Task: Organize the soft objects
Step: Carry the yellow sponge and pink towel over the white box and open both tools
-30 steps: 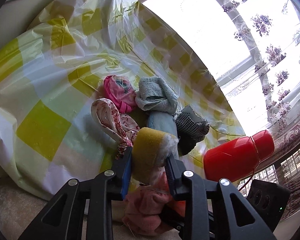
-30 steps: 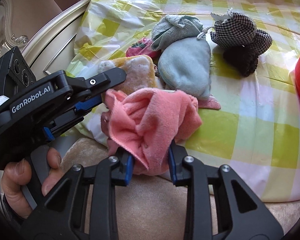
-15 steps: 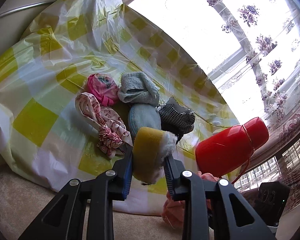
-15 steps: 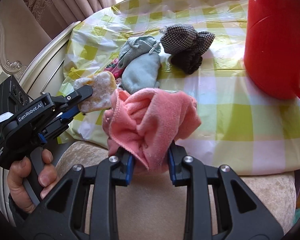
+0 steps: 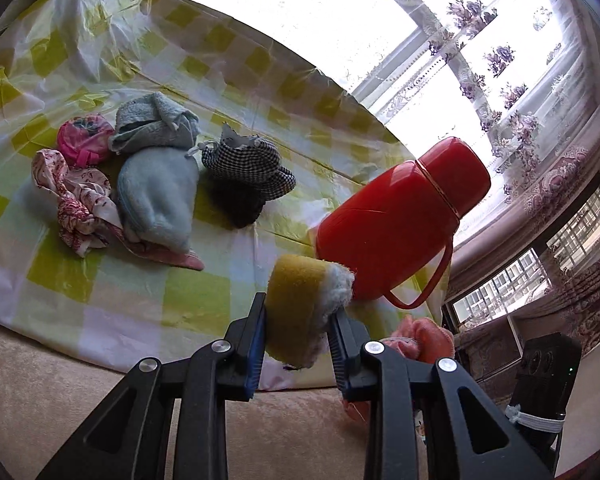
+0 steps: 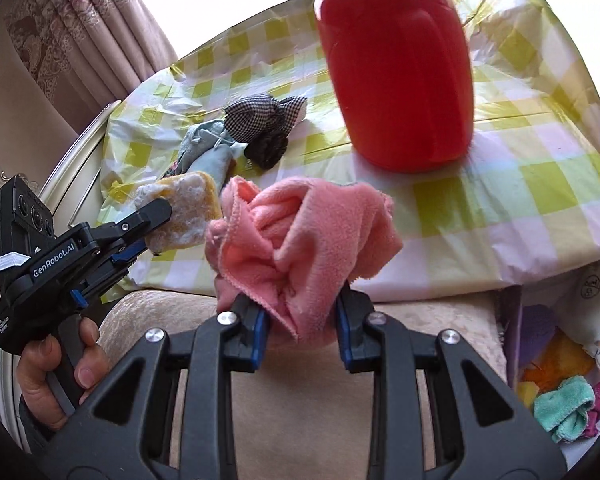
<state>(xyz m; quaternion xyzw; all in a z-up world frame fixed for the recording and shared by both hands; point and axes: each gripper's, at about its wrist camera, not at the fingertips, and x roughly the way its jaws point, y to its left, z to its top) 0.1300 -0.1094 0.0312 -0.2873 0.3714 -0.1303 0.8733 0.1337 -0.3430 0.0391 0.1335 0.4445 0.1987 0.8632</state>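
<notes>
My left gripper (image 5: 298, 330) is shut on a yellow sponge (image 5: 300, 300) with a white fuzzy side, held off the table's near edge. It also shows in the right wrist view (image 6: 160, 216) with the sponge (image 6: 188, 212). My right gripper (image 6: 300, 320) is shut on a pink towel (image 6: 304, 236), held in front of the table; the towel shows in the left wrist view (image 5: 424, 340). On the checked tablecloth (image 5: 140, 292) lie a light blue cloth (image 5: 156, 196), a grey-blue towel (image 5: 152, 124), a black checked pouch (image 5: 248, 168), a floral cloth (image 5: 76, 196) and a pink ball (image 5: 84, 140).
A tall red thermos (image 5: 400, 216) stands on the table's right part, close behind both grippers (image 6: 396, 68). A box (image 6: 512, 336) with several soft items, among them a teal cloth (image 6: 564, 408), sits low at the right. A beige cushioned seat (image 6: 400, 380) lies below. Curtains and a window are behind.
Both grippers have moved right and back from the pile, each with its load. The thermos now looms close and the box has come into the right wrist view.
</notes>
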